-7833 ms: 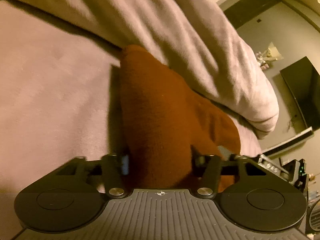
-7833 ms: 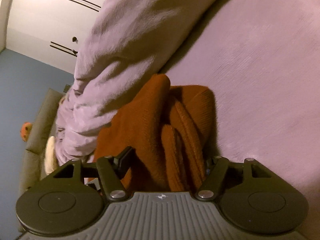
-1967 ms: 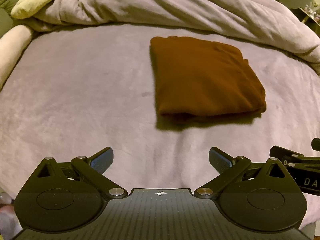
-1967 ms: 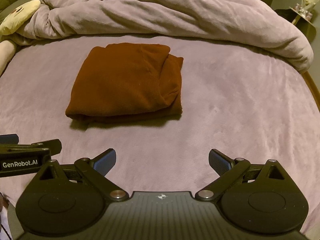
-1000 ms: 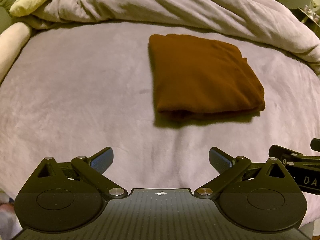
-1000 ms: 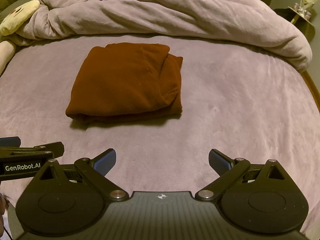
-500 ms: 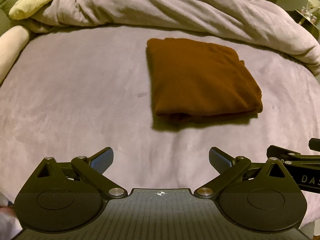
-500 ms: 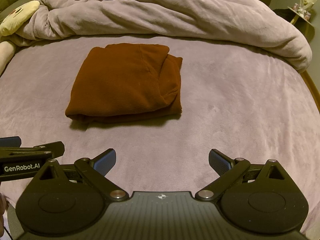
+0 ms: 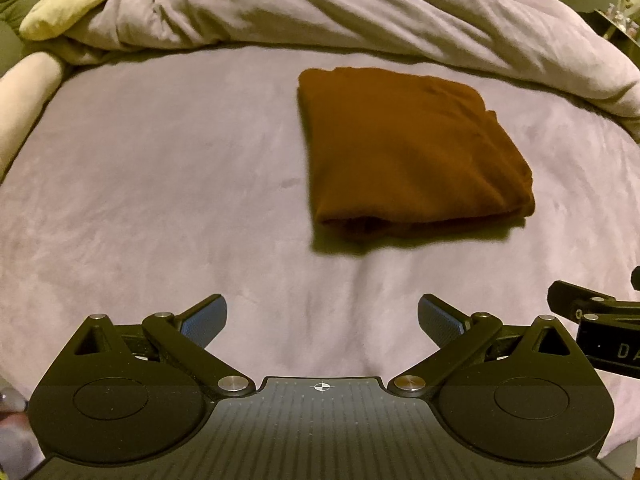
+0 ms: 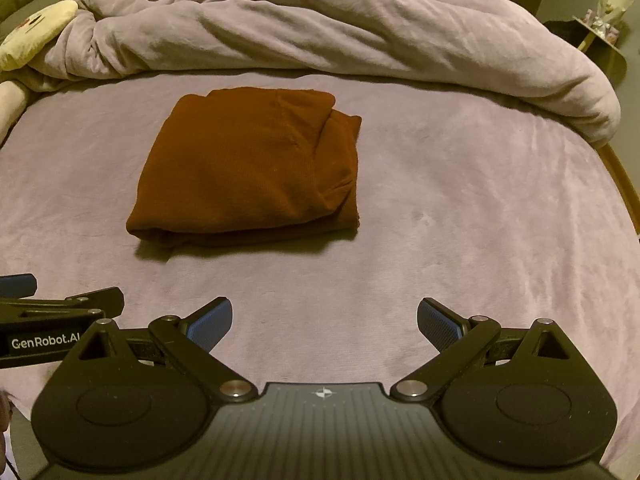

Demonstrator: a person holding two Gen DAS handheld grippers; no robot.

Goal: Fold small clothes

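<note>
A rust-brown garment (image 9: 404, 152) (image 10: 248, 168) lies folded into a thick rectangle on the lilac bed sheet (image 9: 160, 184) (image 10: 480, 208). My left gripper (image 9: 322, 320) hovers open near the bed's front edge, well short of the garment, with nothing between its blue-padded fingers. My right gripper (image 10: 324, 322) is open too, equally far back, and holds nothing. Each gripper's side shows at the edge of the other's view.
A bunched lilac duvet (image 9: 360, 8) (image 10: 340, 28) runs across the back of the bed. A yellow plush pillow (image 9: 68, 0) (image 10: 32, 36) and a pale bolster (image 9: 24, 96) lie at the left. A shelf with small items (image 10: 604, 24) stands at the far right.
Earlier both grippers were shut on the garment close to the duvet. They have since let it go and drawn back; over the last second both views barely shift.
</note>
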